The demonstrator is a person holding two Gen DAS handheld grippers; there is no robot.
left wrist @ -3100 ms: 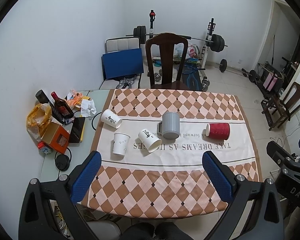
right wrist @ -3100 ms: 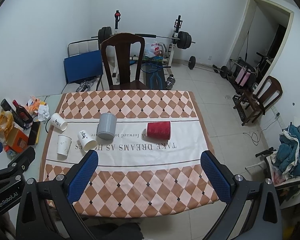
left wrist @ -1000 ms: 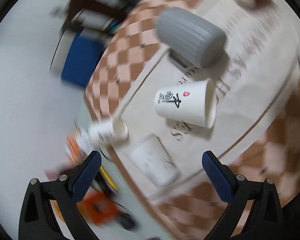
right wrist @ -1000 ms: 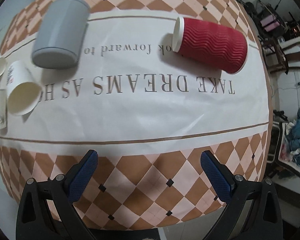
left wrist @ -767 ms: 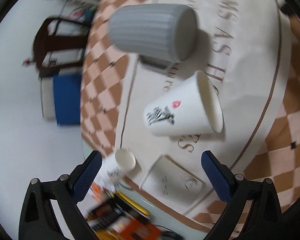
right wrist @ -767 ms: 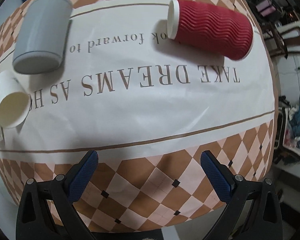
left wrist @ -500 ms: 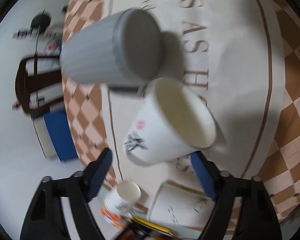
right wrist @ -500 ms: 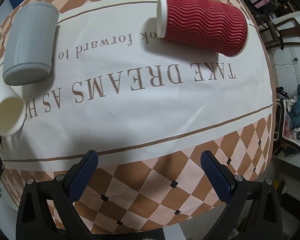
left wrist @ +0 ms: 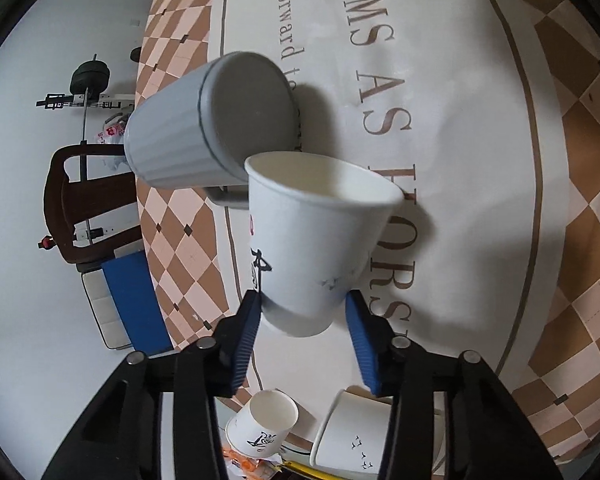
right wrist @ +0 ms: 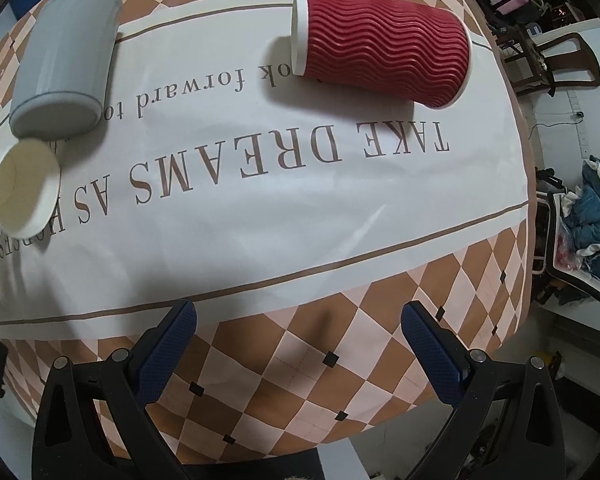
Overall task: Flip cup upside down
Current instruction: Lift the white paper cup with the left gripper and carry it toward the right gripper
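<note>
Gripping the white paper cup (left wrist: 320,240) near its base, our left gripper (left wrist: 304,316) has its blue pads (left wrist: 246,336) pressed against both sides of it. We see the cup's open mouth pointing away from us, toward the grey ribbed cup (left wrist: 204,120), which lies on its side just beyond it on the tablecloth (left wrist: 480,160). Below our fingers we see two more white paper cups (left wrist: 264,424) at the table's edge. Moving right, our right gripper (right wrist: 300,344) hangs spread wide and empty above the checked border of the cloth. Ahead of it we see the red ripple cup (right wrist: 384,48) lying on its side above the printed words, well apart from the grey one (right wrist: 64,60).
</note>
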